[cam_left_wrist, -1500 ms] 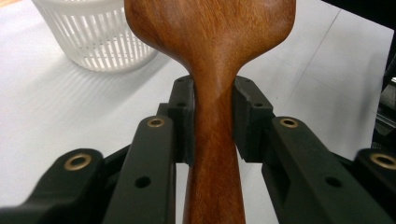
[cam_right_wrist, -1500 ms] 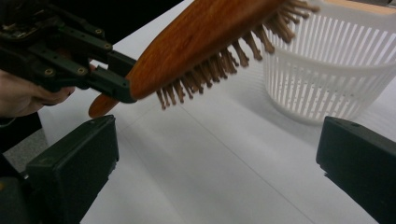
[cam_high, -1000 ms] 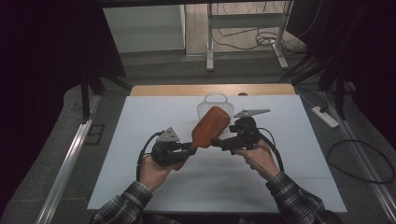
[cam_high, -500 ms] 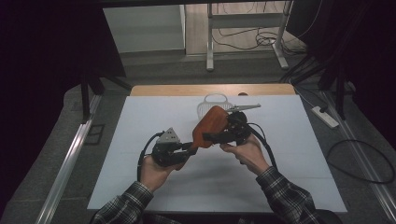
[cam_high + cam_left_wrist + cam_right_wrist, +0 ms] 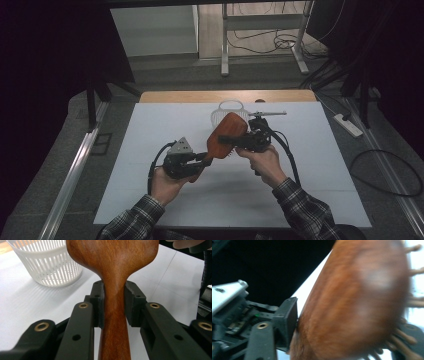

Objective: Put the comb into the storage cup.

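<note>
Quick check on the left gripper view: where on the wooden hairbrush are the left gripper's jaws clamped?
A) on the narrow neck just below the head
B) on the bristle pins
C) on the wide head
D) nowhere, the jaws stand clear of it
A: in the left gripper view the left gripper has a pad pressed against each side of the wooden hairbrush where it narrows into the handle, with the wide head above the jaws.

a wooden table (image 5: 165, 96) carries a white sheet (image 5: 150, 150) that covers nearly all of its top, leaving a bare strip of wood along the far edge. on the sheet, near that far edge and about midway across, stands a white slotted plastic basket (image 5: 220, 114), upright, its open mouth facing up.
</note>
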